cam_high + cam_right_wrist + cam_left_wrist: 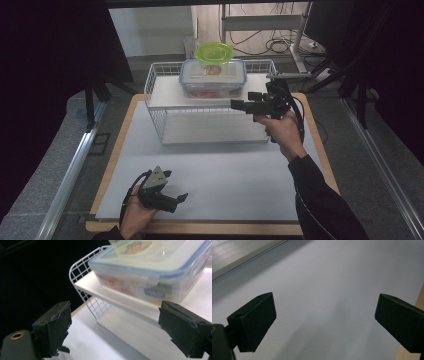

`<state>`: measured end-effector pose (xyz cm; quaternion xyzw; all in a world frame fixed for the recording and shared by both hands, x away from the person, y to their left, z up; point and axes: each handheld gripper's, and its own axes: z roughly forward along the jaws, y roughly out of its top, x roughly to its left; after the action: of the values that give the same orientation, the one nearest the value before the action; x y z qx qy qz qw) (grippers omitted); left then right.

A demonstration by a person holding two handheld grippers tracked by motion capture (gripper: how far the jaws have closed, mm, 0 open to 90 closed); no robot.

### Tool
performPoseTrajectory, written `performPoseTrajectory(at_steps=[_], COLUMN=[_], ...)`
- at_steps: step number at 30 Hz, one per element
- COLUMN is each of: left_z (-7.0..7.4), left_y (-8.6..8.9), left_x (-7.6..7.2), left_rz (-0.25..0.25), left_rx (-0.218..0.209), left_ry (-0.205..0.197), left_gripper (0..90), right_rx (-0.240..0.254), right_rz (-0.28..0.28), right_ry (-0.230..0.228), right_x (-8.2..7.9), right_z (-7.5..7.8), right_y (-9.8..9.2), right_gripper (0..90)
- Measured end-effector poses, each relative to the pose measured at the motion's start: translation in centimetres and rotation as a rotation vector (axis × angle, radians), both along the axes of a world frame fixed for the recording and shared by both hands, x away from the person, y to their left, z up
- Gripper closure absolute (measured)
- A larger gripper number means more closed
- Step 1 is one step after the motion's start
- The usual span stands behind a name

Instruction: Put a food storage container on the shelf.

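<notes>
So the right gripper (239,104) is hanging just off the near right corner of a clear plastic food container (213,79). It's a rectangular box with rounded corners, see-through walls, and a snap lid with a blue rim and a flap latch on the side facing the tool. In the right gripper view the container sits straight ahead of the jaws and a little above them. The jaws are spread wide with nothing between them, and the pads look rough and a bit frayed at the edges. Inside the box there's something orange and red, too blurry to name.

On top of the lid, farther from the tool, sits one lime-green translucent round bowl (214,52).

The container rests on the flat white upper shelf of a white wire-grid rack (159,107). There's a second shelf below it, level with the tool or lower.

The left gripper (176,198) is well apart from all that, down near the front edge of the smooth matte white table top (235,170). Its jaws are wide apart too, and they're holding nothing.

Count: one container, one bowl, one rack, two shelves.
</notes>
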<state>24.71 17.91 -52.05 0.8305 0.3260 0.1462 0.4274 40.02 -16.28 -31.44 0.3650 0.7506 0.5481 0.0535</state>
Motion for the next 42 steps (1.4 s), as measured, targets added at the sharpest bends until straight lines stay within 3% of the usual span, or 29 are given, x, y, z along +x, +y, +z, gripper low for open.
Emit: performPoseTrajectory(at_steps=[12,21,26,35,42], left_z=[0.0,-0.1,-0.1,-0.2,-0.4], left_y=[0.0,-0.1,-0.1,-0.2,-0.3], left_x=[0.0,0.0,0.0,0.0,0.0], left_rz=[0.004,0.001,0.001,-0.012,-0.016], left_rx=[0.001,0.003,0.002,0.025,0.028], left_ry=[-0.002,0.000,0.000,-0.002,-0.004], left_gripper=[3.2,3.2,3.2,3.3,3.2], right_rx=[-0.075,-0.156,-0.195,-0.283,-0.330], right_rz=[0.027,0.025,0.026,-0.001,0.024], right_ry=[-0.042,-0.121,-0.143,-0.143,-0.048], right_x=[-4.1,-7.1,-8.6,-10.4,-11.5], right_z=[-4.5,-7.8,-9.9,-15.0,-18.7], right_y=[-1.7,-3.7,-4.6,-5.9,-6.6], right_gripper=[7.7,4.0,2.6,1.8,1.8])
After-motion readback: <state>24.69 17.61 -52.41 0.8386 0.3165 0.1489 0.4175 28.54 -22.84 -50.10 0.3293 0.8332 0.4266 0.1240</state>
